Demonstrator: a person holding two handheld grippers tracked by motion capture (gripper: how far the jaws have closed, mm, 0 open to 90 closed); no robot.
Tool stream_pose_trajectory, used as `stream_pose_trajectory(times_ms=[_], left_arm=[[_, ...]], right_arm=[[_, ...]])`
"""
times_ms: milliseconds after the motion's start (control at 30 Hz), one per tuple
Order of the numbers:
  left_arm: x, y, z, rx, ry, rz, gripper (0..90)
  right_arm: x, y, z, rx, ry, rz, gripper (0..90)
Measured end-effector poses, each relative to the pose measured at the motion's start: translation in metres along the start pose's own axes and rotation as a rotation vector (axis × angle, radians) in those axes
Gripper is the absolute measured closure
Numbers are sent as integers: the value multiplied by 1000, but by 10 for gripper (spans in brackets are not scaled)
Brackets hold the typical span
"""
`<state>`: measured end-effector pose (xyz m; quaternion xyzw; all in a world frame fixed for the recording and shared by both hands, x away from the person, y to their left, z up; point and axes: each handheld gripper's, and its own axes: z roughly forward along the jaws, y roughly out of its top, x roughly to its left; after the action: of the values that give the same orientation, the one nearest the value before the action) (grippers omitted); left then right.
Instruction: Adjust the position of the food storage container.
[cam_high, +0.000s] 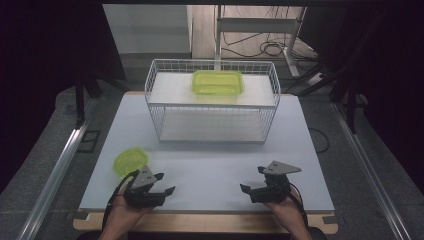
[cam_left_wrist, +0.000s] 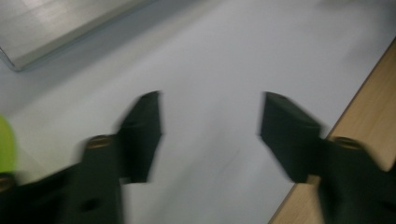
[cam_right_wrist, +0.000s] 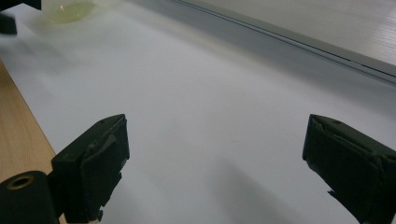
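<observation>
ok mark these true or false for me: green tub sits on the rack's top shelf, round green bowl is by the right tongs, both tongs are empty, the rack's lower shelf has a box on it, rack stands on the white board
1. The green tub sits on the top shelf of the wire rack. True.
2. The round green bowl lies by the right tongs. False: it lies beside the left tongs, at the near left of the board.
3. Both tongs are empty. True: nothing lies between the jaws of either one.
4. The rack's lower shelf holds a box. False: the lower shelf is bare.
5. The rack stands on the white board. True.
</observation>
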<state>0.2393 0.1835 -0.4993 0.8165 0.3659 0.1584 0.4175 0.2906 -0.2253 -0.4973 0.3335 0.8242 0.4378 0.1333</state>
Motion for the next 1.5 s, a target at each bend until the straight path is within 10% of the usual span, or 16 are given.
stream_pose_trajectory(times_ms=[267,533,900,1500], left_arm=[[38,11,-17,7,89,-26,898],[88,14,-37,-29,202,-116,900],[139,-34,-54,-31,355,-281,900],[135,-40,-36,13,318,-299,900]], right_arm=[[6,3,3,2,18,-6,78],[6,4,0,-2,9,-1,78],[3,2,2,12,9,-1,82],[1,0,3,45,16,-11,83]])
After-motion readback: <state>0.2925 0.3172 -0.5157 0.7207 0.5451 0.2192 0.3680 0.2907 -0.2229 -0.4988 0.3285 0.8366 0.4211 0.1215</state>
